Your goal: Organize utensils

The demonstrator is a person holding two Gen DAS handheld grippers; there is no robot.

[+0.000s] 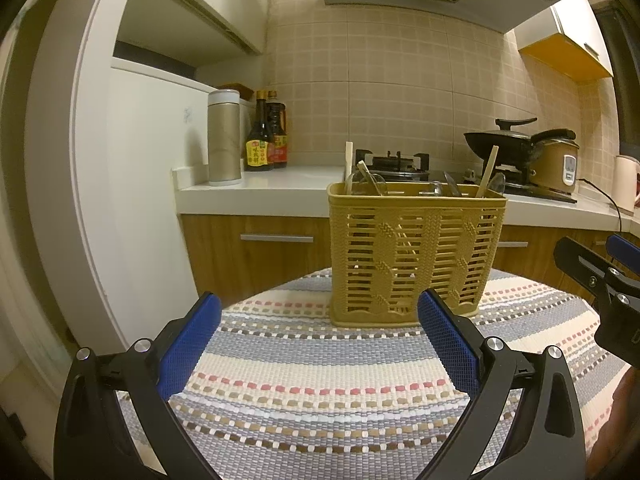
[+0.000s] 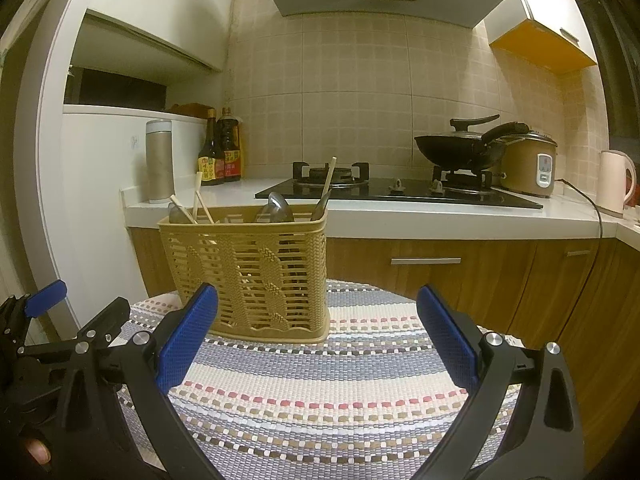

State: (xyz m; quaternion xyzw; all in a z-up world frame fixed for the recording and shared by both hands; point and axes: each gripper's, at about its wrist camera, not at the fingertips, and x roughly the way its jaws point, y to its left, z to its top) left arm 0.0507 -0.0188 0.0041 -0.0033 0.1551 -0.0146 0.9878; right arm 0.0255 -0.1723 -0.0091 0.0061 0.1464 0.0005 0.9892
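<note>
We see the tan slatted plastic utensil basket (image 1: 416, 256) standing upright at the middle of the left wrist view, on the striped woven mat (image 1: 320, 392) that covers the tabletop. Pale wooden chopsticks (image 1: 489, 172) and shiny metal spoons (image 2: 280, 209) lean inside it, mixed across its sections. Our left tongs (image 1: 320, 344) are spread apart and empty, short of the basket; our right tongs (image 2: 318, 336) are likewise apart and hold nothing, with the basket at centre left of their view.

We judge the light basket could tip or slide if a pad catches its rim, and the crossed chopsticks could snag a spoon as it lifts. Behind, across the upper frame, sit a black wok (image 2: 460, 148), a tan rice cooker (image 2: 528, 164), two dark sauce bottles (image 2: 220, 152) and a steel flask (image 2: 159, 160), all well apart. Nothing blocks the approach.
</note>
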